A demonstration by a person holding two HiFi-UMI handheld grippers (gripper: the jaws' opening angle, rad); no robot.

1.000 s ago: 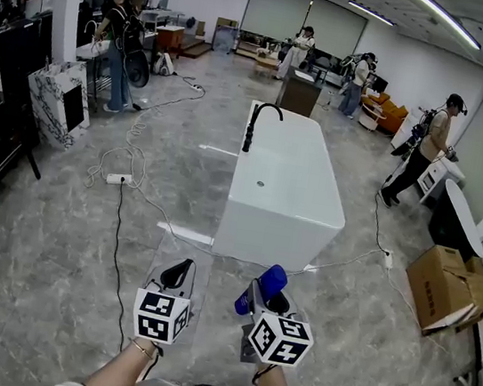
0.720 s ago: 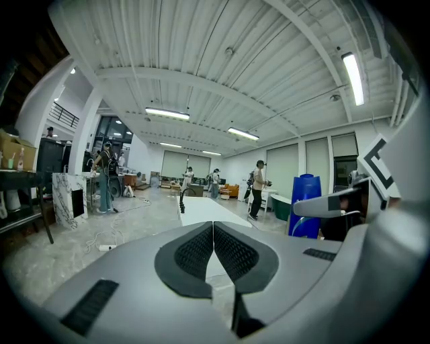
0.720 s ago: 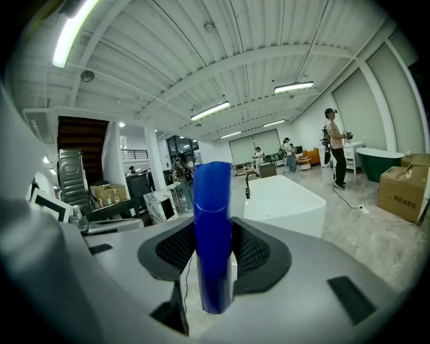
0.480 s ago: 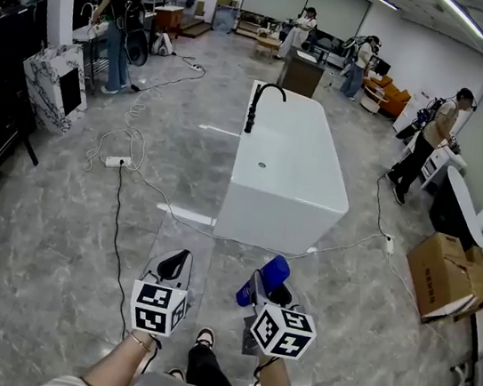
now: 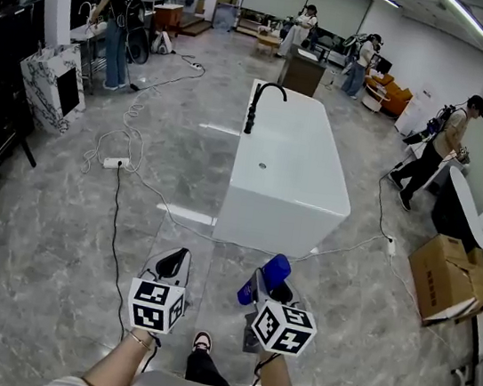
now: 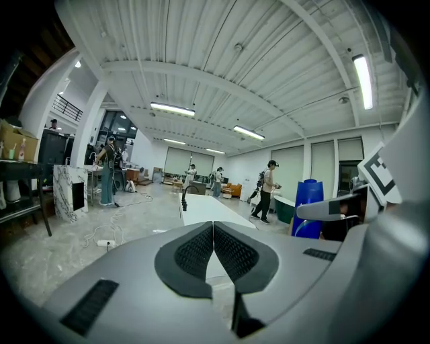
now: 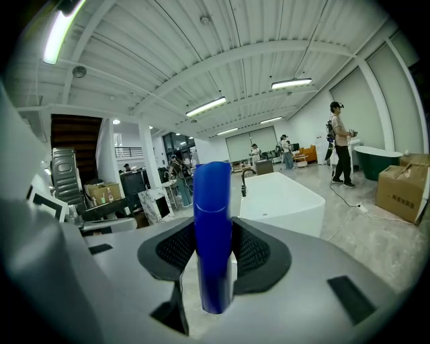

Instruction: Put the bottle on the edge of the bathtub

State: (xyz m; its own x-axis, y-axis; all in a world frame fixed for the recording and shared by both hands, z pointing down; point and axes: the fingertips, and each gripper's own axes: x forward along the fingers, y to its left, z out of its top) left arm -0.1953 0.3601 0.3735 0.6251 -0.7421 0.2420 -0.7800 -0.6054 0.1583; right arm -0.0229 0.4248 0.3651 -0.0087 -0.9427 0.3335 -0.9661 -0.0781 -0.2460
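Starting at your left, you are carrying the left gripper (image 5: 175, 265) with nothing in it, its jaws pressed together pad to pad. Moving right, you are holding the blue bottle (image 7: 213, 222) upright in the right gripper (image 5: 269, 287). Its jaws are clamping the body from both sides about midway up, in the air over the floor (image 5: 64, 233) and well short of the white bathtub (image 5: 265, 225) ahead. Judging by its look, you are dealing with a smooth, stiff plastic cylinder, probably light and likely slippery against the ribbed pads (image 7: 259, 252). A hold around the straight middle of the body, as you are taking now, is suiting it better than one near the top. Being tall and narrow, it is likely to be tippy on the tub's rim, so you are wanting a flat stretch of the edge. You are not getting a view of its base, which is sitting down between the jaws, and the opaque blue wall is hiding how full it is. In the head view the marker cube (image 5: 283, 327) is covering its lower part, and any cap or label is too small to make out.
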